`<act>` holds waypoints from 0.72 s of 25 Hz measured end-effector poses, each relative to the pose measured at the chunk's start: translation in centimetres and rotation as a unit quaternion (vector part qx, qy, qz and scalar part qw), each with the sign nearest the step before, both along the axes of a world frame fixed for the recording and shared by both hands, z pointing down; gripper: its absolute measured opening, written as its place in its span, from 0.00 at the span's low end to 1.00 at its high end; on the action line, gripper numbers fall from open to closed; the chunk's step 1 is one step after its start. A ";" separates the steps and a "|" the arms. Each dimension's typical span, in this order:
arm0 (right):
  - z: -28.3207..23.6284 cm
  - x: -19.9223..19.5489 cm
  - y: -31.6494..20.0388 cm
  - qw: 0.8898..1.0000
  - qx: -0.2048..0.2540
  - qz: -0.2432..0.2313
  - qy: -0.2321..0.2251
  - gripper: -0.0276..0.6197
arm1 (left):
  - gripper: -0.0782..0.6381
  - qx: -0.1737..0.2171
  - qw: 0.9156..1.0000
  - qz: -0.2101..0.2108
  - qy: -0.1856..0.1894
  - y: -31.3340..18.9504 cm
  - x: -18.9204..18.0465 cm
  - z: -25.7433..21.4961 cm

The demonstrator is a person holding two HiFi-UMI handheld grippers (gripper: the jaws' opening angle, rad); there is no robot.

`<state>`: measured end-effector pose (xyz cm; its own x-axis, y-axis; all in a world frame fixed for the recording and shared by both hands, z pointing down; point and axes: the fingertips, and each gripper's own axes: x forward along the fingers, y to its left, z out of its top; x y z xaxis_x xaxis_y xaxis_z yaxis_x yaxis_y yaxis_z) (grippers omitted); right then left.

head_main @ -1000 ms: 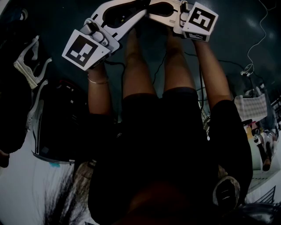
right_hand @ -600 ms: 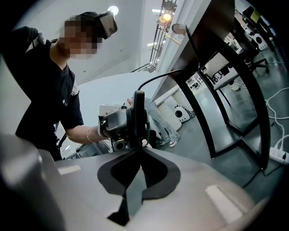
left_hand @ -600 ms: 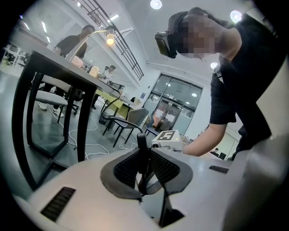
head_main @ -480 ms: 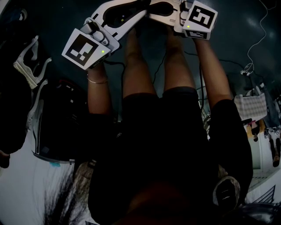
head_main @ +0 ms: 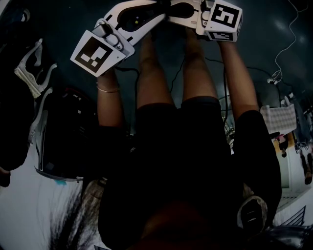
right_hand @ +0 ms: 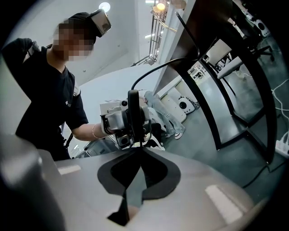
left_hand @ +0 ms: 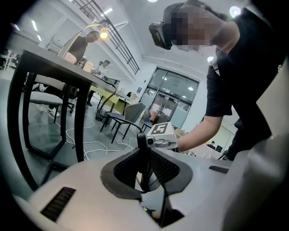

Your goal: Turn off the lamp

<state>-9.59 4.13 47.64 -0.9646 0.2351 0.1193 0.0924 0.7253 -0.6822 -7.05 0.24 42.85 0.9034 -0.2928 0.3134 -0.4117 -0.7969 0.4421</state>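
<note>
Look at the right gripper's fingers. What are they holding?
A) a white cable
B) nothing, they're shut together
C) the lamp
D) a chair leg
B: in the right gripper view the right gripper's fingers press together with nothing between them, while the lit lamp glows up in the background.

left gripper (head_main: 155,7): jaw tips partly clipped by the head view's top edge.
right gripper (head_main: 172,9): likewise, tips run off the top.
lamp (left_hand: 104,32): tiny glare in the left gripper view; I can't make out a switch. The right gripper view cuts it at the top edge.
floor (head_main: 63,29): dark; my body hides the middle.
black shapes (head_main: 63,141): at left, can't identify.
</note>
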 end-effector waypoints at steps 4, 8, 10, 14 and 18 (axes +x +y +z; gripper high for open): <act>0.2 0.1 -0.1 1.000 0.024 -0.001 0.009 0.05 | 0.21 -0.007 1.000 0.003 0.001 0.0 0.0 0.1; 0.2 0.1 -0.1 0.999 0.051 0.008 0.011 0.05 | 0.21 -0.012 1.000 0.007 0.012 0.1 -0.1 -0.1; -0.3 0.1 -0.1 0.999 0.043 0.010 -0.002 0.05 | 0.21 -0.015 0.999 0.007 0.031 0.1 -0.1 -0.6; -1.0 0.4 -0.1 0.999 0.049 -0.001 -0.015 0.05 | 0.21 -0.004 0.998 0.010 0.057 0.2 -0.1 -1.3; -0.7 0.4 0.0 0.999 0.045 -0.007 -0.011 0.05 | 0.21 -0.002 0.999 0.013 0.052 0.3 0.0 -1.0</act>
<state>-9.15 4.09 46.93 -0.9641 0.2369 0.1198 0.1162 0.7823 -0.6120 -7.04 0.59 41.81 0.9381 -0.2680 0.2194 -0.3432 -0.8048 0.4843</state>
